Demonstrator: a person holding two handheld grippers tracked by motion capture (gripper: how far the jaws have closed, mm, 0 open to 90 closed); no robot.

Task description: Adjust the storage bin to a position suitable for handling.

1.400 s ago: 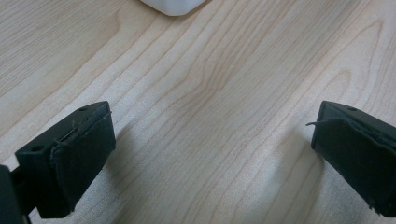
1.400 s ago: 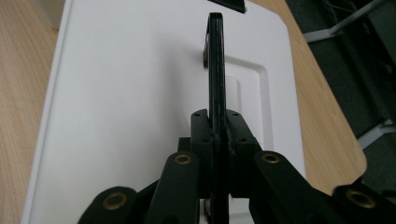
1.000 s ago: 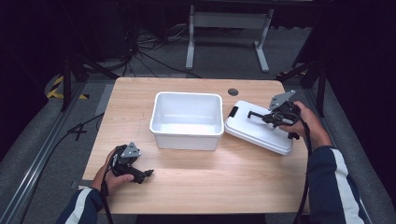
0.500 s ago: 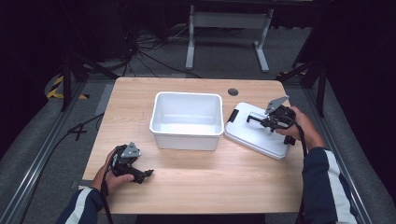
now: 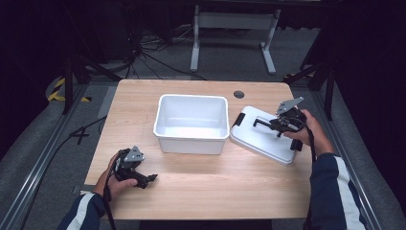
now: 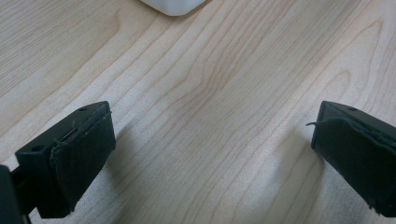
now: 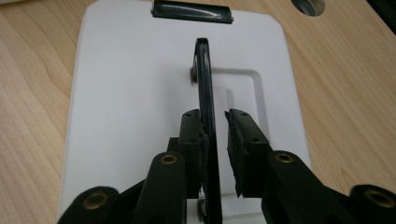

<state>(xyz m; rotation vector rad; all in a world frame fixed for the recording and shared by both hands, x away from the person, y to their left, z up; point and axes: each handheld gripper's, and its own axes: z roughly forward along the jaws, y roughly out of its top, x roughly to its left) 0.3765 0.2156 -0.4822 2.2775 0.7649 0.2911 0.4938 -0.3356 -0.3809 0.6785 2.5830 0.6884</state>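
table front (image 5: 225,191): free | centre: white bin (image 5: 191,123) blocks | right: lid (image 5: 261,136), near bin

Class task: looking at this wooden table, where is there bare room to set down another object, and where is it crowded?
Free: the front strip of the wooden table, between the left gripper and the person's right sleeve; also the left side beside the white plastic tub. Crowded: the right side, where the white lid with black handle lies under the right gripper.

Matt white plastic lid (image 5: 263,135), glossy black handle (image 7: 205,84), smooth wood-grain table (image 5: 215,187).
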